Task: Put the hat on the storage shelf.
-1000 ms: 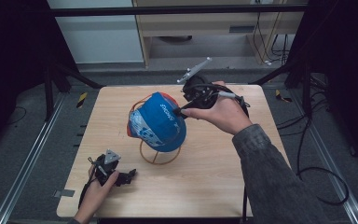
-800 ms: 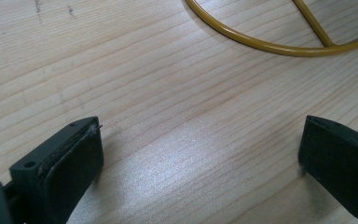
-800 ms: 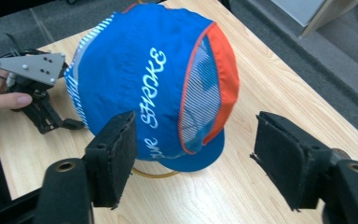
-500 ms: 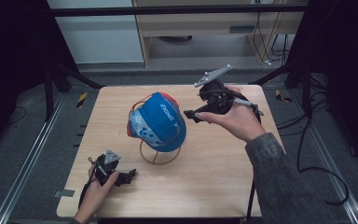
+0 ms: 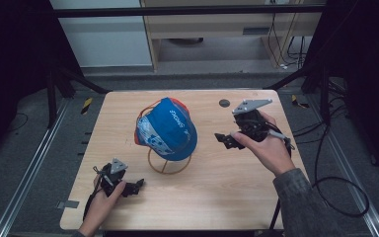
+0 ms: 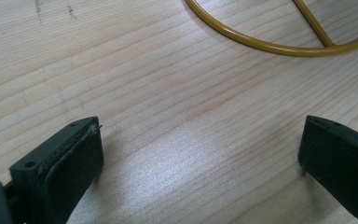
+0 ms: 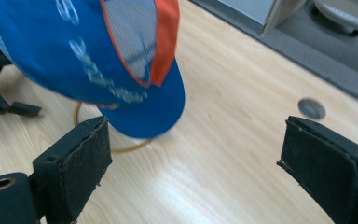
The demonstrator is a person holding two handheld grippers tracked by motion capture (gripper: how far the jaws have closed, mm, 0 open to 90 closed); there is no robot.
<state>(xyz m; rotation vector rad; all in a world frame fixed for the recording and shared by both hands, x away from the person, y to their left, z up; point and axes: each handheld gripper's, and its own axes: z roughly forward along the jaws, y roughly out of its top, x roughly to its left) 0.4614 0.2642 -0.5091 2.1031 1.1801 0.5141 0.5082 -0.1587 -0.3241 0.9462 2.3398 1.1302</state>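
The surface [image 5: 227, 197] carried a blue cap [image 5: 170, 129] perched on its yellow wire stand [image 5: 168, 168] at the middle. To its right, apart from it, the right tool [image 5: 223, 139] hung empty, jaws just opened wide (release step done, I'd judge). The left tool [image 5: 137, 185] rested wide and empty near the front-left corner. The next move looked like parking the right hand.

Cap [image 5: 168, 129] hides upper part of yellow wire stand [image 5: 170, 167]; stand's shape under cap not readable. White lettering on cap too small in high view, blurred in right gripper view. Left gripper view: stand's ring cut off by top edge. Person's forearms cut off at bottom edge of high view.
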